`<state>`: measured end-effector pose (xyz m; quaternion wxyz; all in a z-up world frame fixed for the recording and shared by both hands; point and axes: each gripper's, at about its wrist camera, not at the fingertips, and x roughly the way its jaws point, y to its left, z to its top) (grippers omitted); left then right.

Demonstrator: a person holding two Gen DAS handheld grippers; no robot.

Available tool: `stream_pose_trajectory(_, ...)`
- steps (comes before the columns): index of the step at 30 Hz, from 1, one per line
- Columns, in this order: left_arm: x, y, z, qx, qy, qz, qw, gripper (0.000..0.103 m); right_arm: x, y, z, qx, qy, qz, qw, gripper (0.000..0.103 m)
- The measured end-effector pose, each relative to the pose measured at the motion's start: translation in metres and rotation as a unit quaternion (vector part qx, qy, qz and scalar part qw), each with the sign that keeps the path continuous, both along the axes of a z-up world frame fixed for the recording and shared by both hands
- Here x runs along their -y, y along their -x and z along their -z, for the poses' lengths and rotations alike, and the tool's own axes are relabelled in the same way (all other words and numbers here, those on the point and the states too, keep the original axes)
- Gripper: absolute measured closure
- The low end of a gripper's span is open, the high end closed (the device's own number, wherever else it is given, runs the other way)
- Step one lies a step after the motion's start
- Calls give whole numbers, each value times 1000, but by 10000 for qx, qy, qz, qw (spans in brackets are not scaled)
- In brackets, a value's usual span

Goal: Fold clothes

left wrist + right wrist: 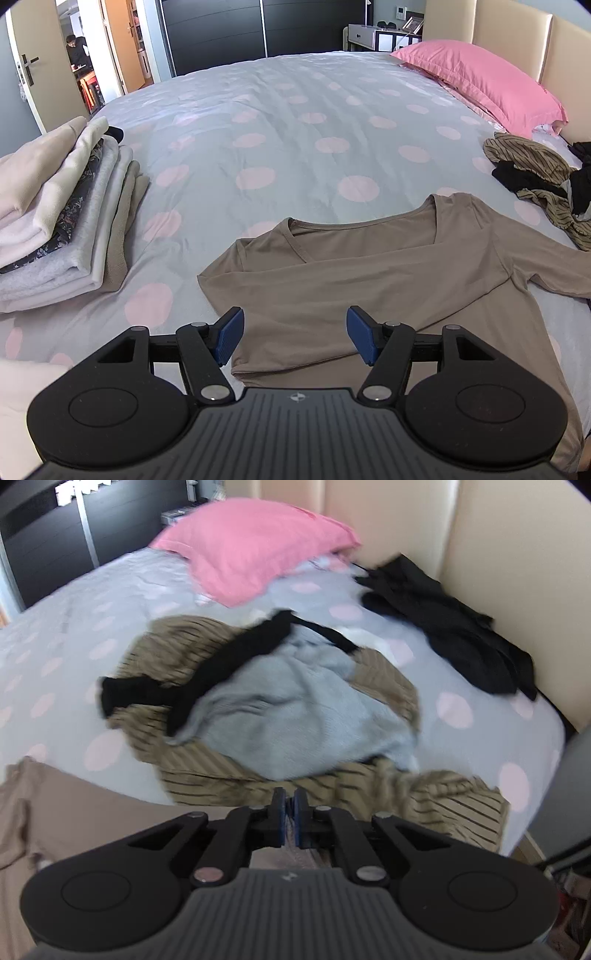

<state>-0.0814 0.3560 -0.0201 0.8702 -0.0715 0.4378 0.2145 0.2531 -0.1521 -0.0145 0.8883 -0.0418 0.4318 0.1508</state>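
A taupe long-sleeved top [369,269] lies flat on the bed, its left sleeve folded across the chest. My left gripper [294,334] is open and empty, just above the folded sleeve's cuff. In the right wrist view my right gripper [290,814] is shut; taupe fabric shows just behind the pads, apparently the right sleeve [291,854] pinched between them. More of the top [55,812] shows at the lower left there.
A stack of folded clothes [62,218] sits at the left of the bed. A pile of unfolded clothes, striped, grey and black [280,701] [535,173], lies to the right. A black garment [443,620] lies by the headboard. A pink pillow [480,77] is at the head.
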Motion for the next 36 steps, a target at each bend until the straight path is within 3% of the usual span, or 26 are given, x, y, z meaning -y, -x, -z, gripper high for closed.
stream_pose_trajectory(6, 1, -3, -1, 36, 109, -14, 9999, 43, -55, 25, -22, -292, -863, -742, 9931, 98)
stream_pose_trajectory(12, 3, -3, -6, 127, 158, 54, 9998, 43, -127, 53, -52, -422, -1560, -1452, 9761, 98)
stream_pose_trajectory(17, -3, -4, -6, 144, 248, -9, 9996, 43, -197, 85, -68, -565, -1846, -2126, 9579, 98)
stream_pose_trajectory(28, -24, 0, -10, 251, 514, -310, 9979, 43, -334, 159, -61, -1035, -1870, -3484, 9127, 98)
stream_pose_trajectory(33, -28, -4, -4, 174, 597, -340, 9975, 43, -379, 178, -17, -1472, -1541, -3667, 9056, 98)
stream_pose_trajectory(36, -29, -8, 1, 76, 615, -343, 9975, 43, -398, 183, 0, -1490, -1358, -3675, 9079, 96)
